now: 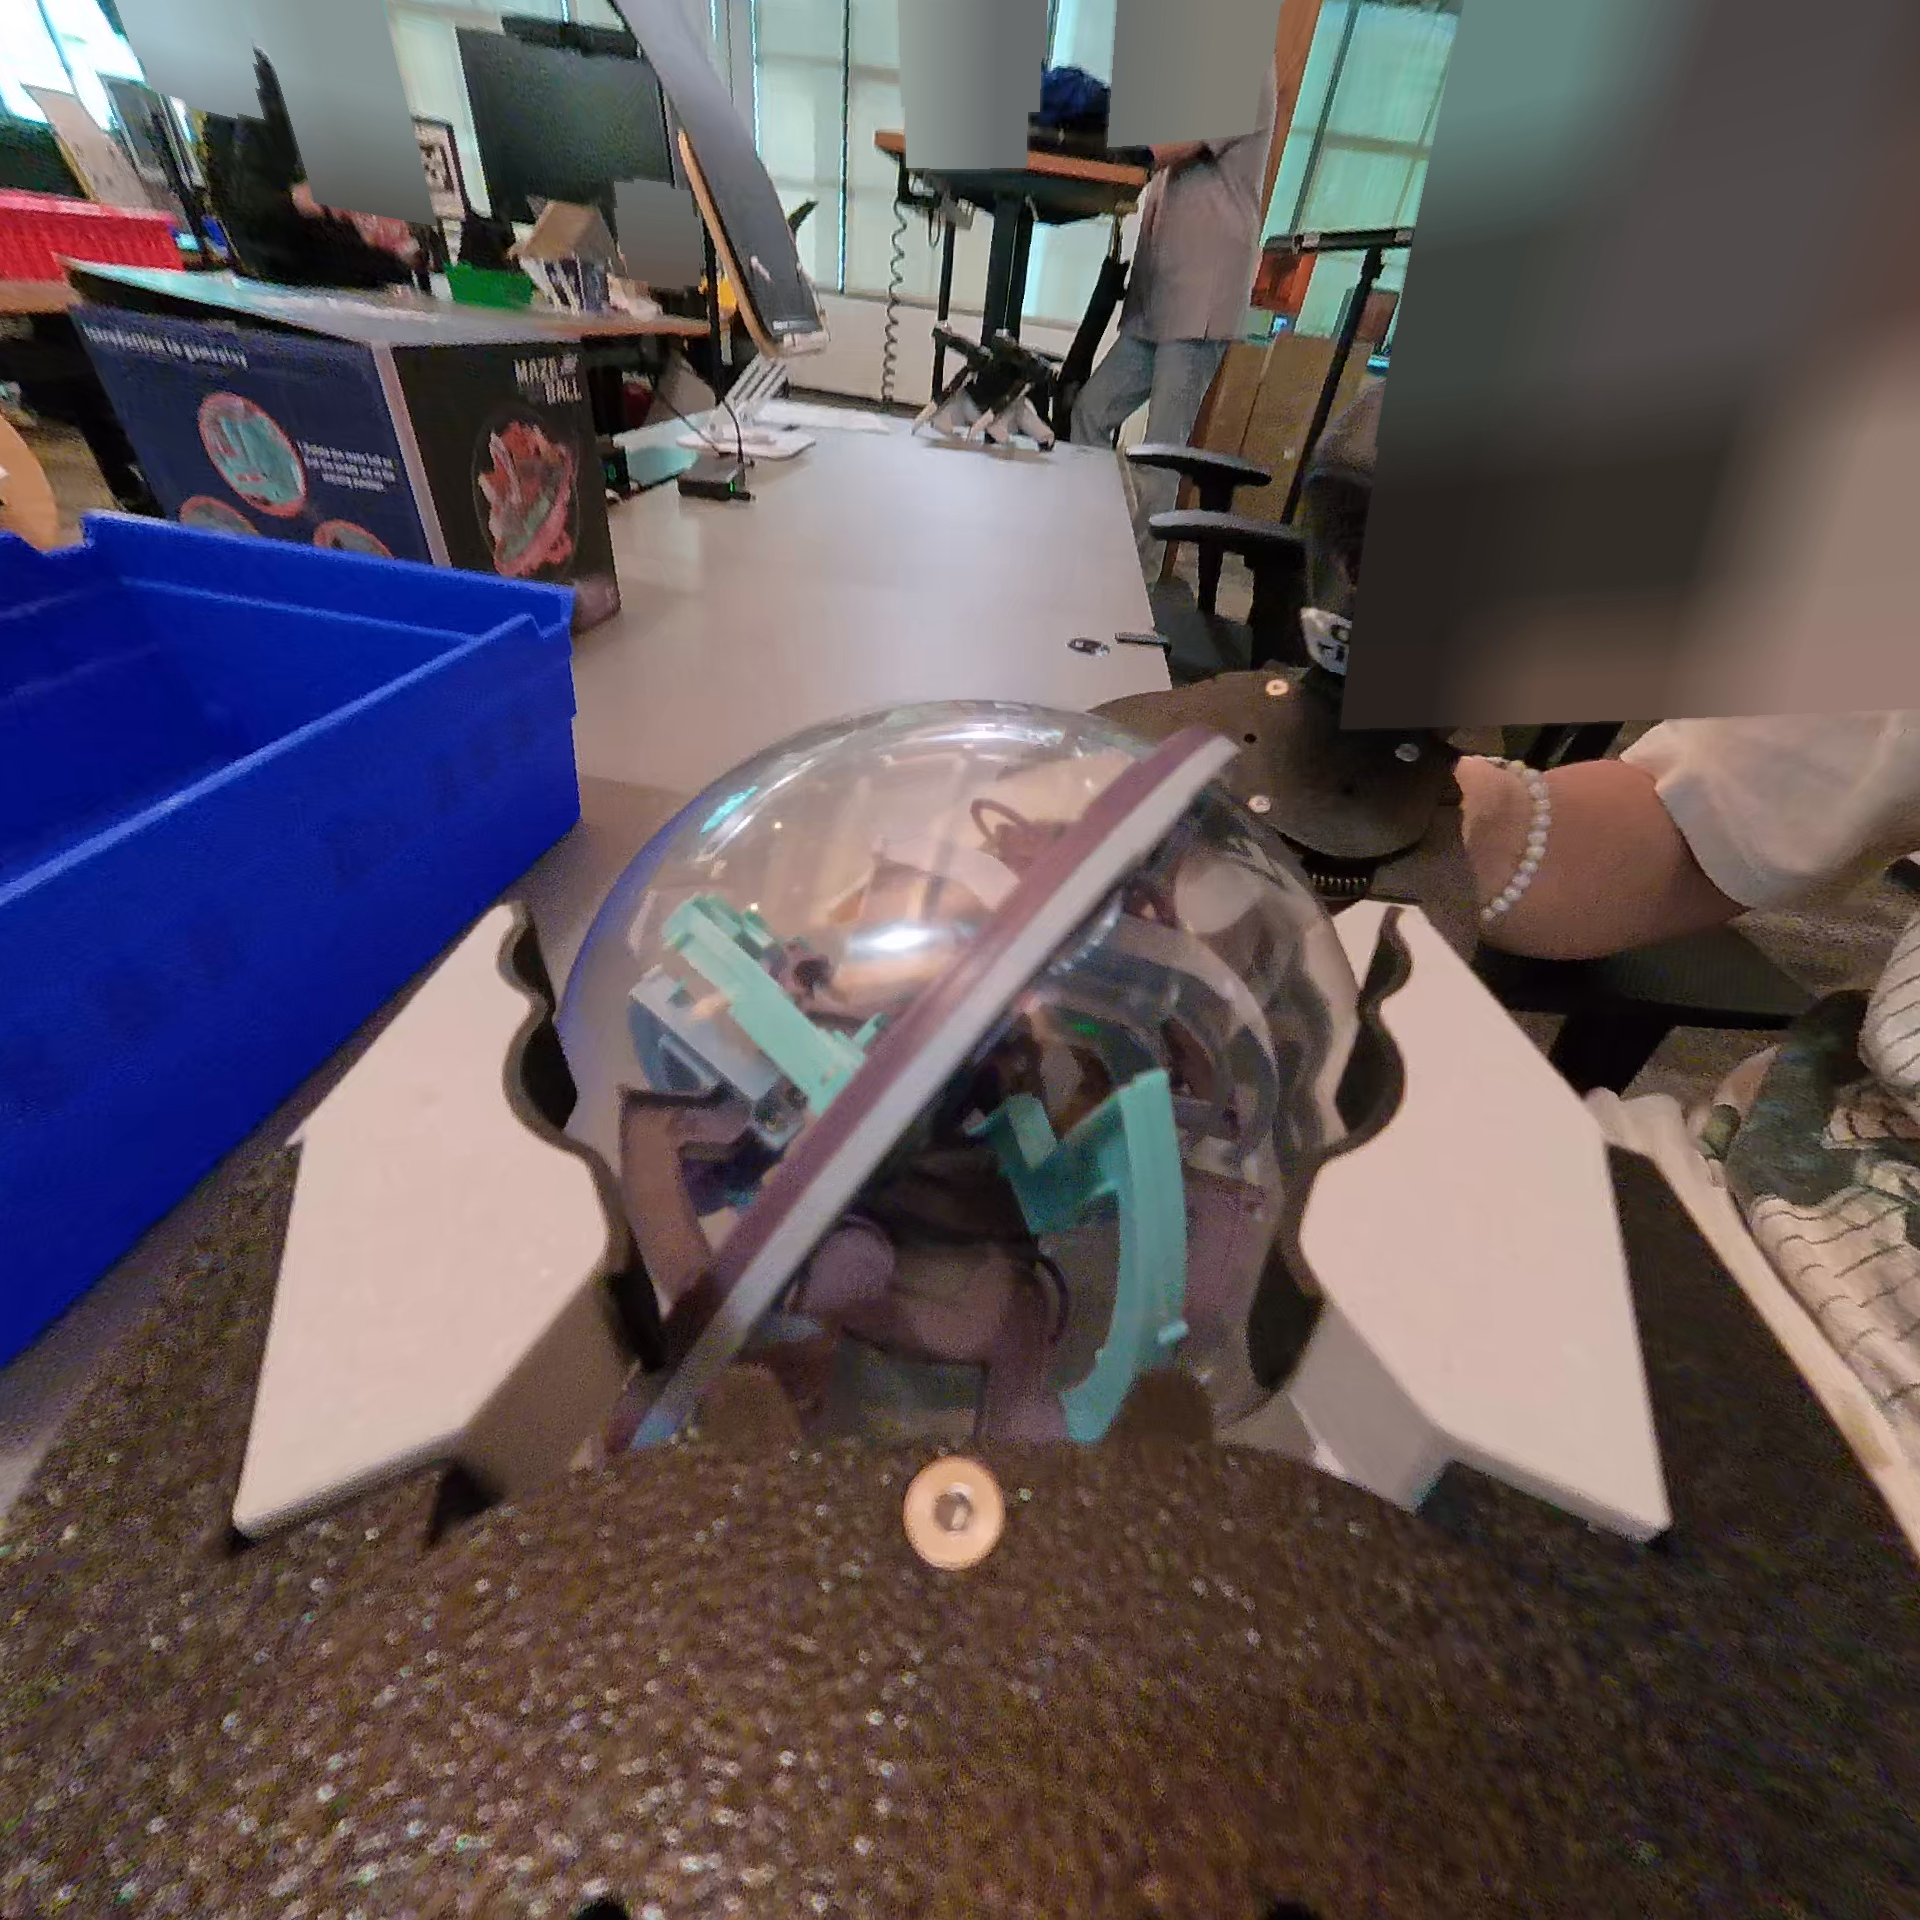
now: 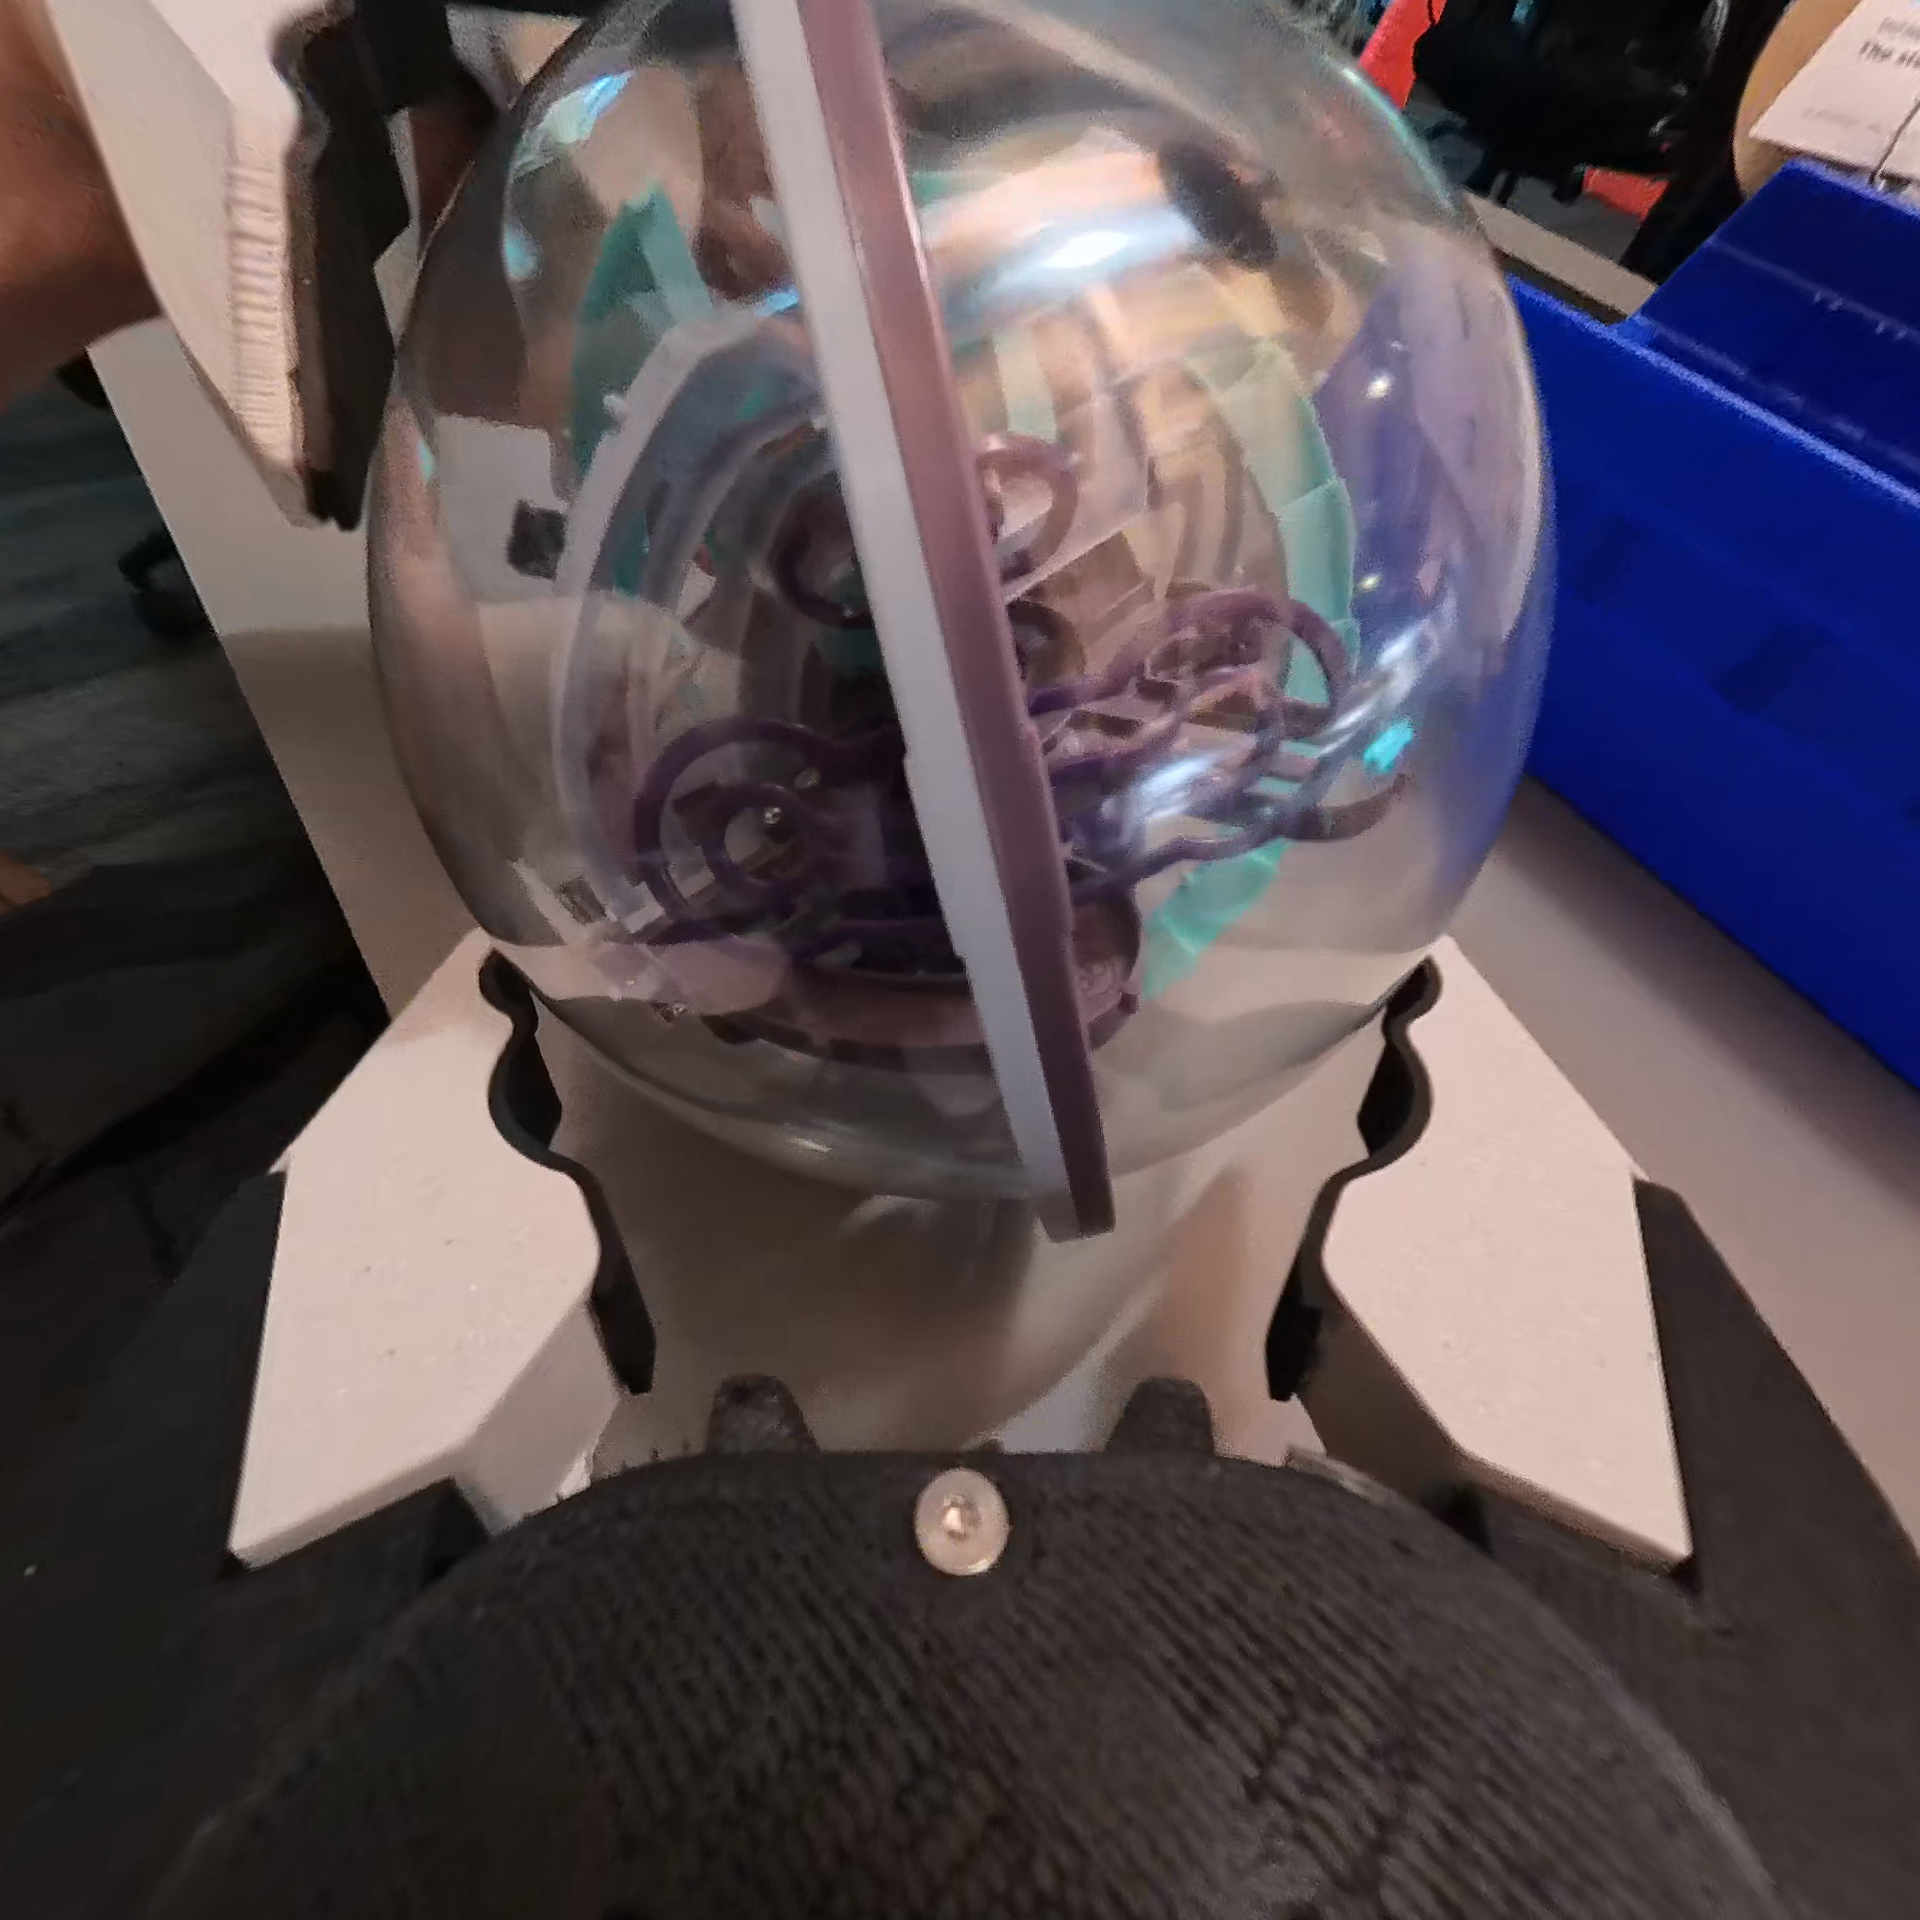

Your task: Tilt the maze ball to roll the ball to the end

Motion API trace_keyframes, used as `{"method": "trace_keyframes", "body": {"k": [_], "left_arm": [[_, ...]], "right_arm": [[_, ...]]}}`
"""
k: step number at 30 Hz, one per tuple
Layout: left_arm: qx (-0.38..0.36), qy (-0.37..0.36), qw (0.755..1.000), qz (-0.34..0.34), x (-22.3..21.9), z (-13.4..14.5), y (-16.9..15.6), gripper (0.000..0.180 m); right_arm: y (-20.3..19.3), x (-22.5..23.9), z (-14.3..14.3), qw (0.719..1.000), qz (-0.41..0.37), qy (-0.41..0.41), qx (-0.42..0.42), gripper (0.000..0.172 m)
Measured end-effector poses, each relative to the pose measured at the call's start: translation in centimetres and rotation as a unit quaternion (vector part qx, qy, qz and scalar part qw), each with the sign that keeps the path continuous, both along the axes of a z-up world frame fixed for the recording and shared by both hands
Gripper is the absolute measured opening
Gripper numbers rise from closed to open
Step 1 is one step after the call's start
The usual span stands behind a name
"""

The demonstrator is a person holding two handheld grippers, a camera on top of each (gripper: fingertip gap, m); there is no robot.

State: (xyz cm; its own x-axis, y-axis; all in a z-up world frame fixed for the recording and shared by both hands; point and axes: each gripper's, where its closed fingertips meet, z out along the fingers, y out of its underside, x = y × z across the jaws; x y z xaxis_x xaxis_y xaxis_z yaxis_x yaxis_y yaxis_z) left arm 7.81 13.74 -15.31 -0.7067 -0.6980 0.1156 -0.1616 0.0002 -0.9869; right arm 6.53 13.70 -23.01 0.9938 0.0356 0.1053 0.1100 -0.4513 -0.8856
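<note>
The maze ball [image 1: 966, 1039] is a clear sphere with a purple-and-white rim band and teal and purple tracks inside. In the left wrist view it sits between my left gripper's [image 1: 956, 1018] white fingers, with the black wavy pads [image 1: 535, 1049] against both its sides. In the right wrist view the maze ball [image 2: 956, 582] fills the frame, its band nearly upright. My right gripper's [image 2: 956, 1039] fingertips [image 2: 514, 1049] press on its near lower part from both sides. A small shiny bead [image 2: 774, 816] lies in a purple ring track. The left gripper's finger [image 2: 260, 312] touches the ball's far left side.
A blue plastic bin [image 1: 260, 831] stands on the grey table [image 1: 883, 561], to the left in the left wrist view and to the right [image 2: 1745, 623] in the right wrist view. The toy's dark box [image 1: 343, 436] stands behind it. A person's forearm with a bead bracelet [image 1: 1517, 842] is at the right.
</note>
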Motion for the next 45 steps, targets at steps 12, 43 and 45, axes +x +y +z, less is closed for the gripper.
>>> {"method": "trace_keyframes", "body": {"k": [12,43,45], "left_arm": [[-0.054,0.026,0.998,-0.003,-1.3,0.7,0.4,0.145],[-0.119,0.115,0.986,-0.003,-4.0,-0.6,1.6,0.154],[-0.109,0.113,0.988,-0.002,-4.3,-0.9,1.4,0.155]], "right_arm": [[0.0,-0.6,-0.4,0.996,0.025,-0.09,0.014,0.155],[1.1,-3.3,0.5,0.962,0.07,-0.26,0.034,0.155],[1.1,-3.5,0.6,0.958,0.072,-0.275,0.034,0.155]]}}
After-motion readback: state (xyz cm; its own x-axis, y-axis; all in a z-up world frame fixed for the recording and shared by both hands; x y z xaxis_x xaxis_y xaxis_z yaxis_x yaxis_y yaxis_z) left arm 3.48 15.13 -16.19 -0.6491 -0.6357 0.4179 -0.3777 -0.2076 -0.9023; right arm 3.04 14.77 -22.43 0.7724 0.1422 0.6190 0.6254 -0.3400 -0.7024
